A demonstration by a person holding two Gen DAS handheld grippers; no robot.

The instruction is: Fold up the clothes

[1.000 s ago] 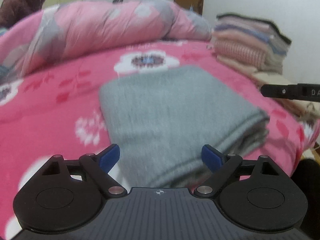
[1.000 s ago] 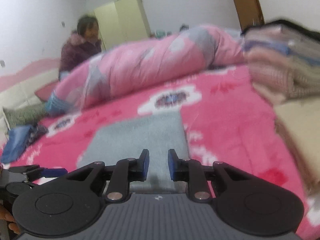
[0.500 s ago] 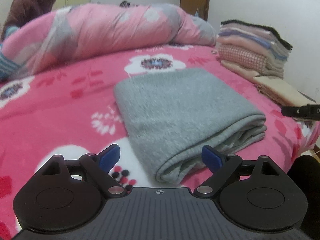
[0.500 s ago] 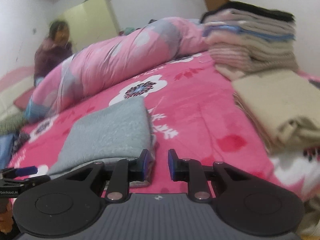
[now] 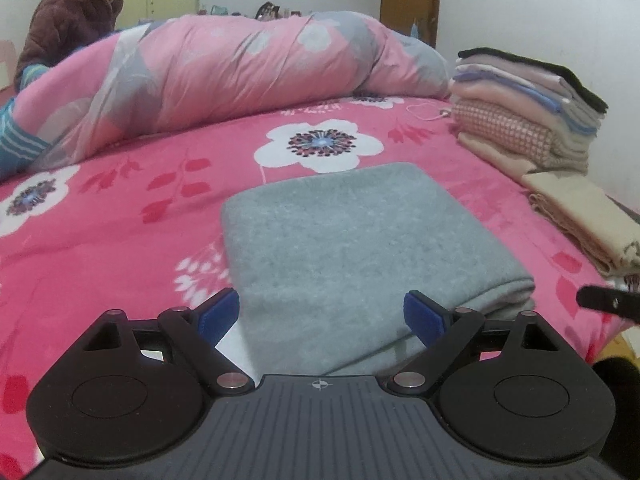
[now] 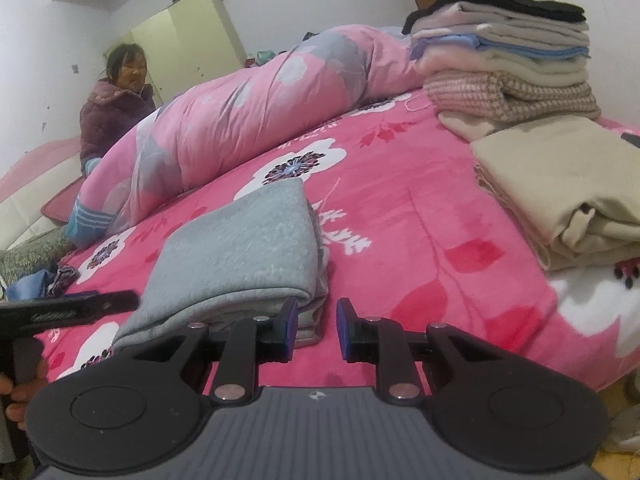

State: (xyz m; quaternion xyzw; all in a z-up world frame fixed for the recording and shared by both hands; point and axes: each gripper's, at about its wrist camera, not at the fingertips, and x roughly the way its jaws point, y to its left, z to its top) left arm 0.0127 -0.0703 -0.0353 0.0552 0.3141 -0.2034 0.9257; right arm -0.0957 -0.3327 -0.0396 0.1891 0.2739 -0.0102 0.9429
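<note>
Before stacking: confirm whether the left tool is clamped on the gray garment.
No, the left tool is open, its fingers apart above the folded gray garment.

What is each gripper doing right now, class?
Left gripper: open wide, empty, over the folded grey fleece garment.
Right gripper: narrowly open, holding nothing.

A grey fleecy garment (image 5: 360, 240) lies folded into a neat flat rectangle on the pink flowered bedspread (image 5: 120, 240), its top face smooth and its layered edges showing along the near right side. To its right, well apart, a beige folded piece (image 6: 560, 192) lies flat on the same spread. Behind that stands a tidy stack of folded clothes (image 6: 508, 64): checked pink at the bottom, cream, blue and grey layers above, black on top.
</note>
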